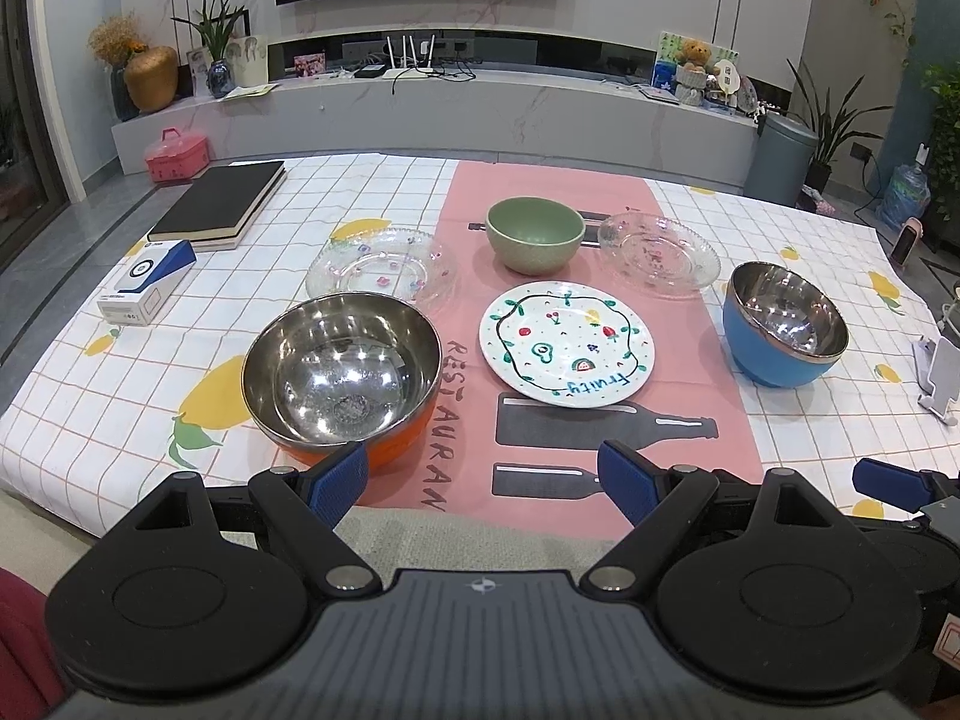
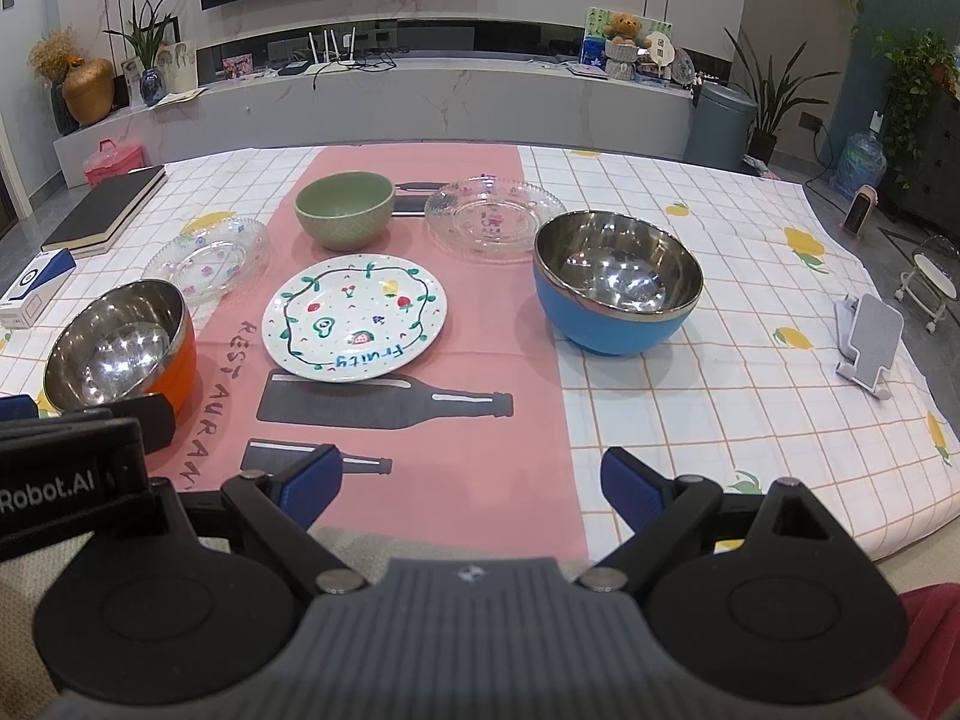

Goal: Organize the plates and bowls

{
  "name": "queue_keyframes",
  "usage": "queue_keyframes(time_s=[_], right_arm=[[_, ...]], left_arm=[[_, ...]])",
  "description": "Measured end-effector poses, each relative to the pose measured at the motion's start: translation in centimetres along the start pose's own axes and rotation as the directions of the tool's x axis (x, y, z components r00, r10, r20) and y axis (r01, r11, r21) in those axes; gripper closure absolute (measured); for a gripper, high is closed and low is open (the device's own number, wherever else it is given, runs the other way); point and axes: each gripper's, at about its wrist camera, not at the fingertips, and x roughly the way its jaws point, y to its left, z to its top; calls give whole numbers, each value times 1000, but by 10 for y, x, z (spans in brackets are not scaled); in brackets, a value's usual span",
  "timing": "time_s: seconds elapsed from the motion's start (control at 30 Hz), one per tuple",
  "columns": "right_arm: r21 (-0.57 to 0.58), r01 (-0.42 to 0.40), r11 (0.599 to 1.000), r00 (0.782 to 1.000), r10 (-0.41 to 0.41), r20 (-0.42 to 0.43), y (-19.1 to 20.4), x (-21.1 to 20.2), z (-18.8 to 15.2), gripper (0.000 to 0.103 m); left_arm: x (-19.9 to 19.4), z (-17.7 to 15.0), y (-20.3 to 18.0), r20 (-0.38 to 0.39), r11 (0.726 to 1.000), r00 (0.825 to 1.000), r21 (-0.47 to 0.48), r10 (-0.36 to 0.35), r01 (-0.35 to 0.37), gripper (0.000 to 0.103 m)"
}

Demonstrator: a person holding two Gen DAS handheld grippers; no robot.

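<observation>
- Our left gripper [image 1: 483, 483] hangs over the near edge of the table [image 1: 78, 420], jaws spread wide, gripping nothing
- Our right gripper [image 2: 471, 483] sits beside it at the same edge, also spread and empty
- We take the painted plate [image 2: 355, 319] on the pink runner [image 2: 480, 450] as our landmark
- The orange bowl [image 1: 342, 375] stands left of the plate, just beyond our left gripper's left fingertip [image 1: 339, 480]
- The blue bowl [image 2: 618, 282] stands right of the plate, tilted a little
- The green bowl [image 2: 345, 210] sits just behind the plate
- One glass plate [image 1: 381, 267] lies behind and left of the plate, another glass plate [image 2: 495, 219] behind and right, near the blue bowl
- Far left of the plate we see a black book [image 1: 219, 204] and a small box [image 1: 147, 282]; far right, a phone stand [image 2: 870, 342]
</observation>
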Motion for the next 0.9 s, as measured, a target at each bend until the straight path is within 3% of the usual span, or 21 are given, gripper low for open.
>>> queue_keyframes(time_s=[0.47, 0.6, 0.9], right_arm=[[-6, 18, 1000, 1000, -18, -9, 4, -1, 4, 12], [-42, 46, 998, 999, -45, 24, 11, -9, 5, 12], [-87, 22, 996, 997, -16, 79, 29, -23, 22, 13]], left_arm=[[3, 3, 5, -27, 1000, 1000, -24, -5, 4, 2], [0, 3, 7, -21, 1000, 1000, -17, -11, 11, 2], [-13, 17, 25, 26, 999, 999, -27, 24, -24, 2]])
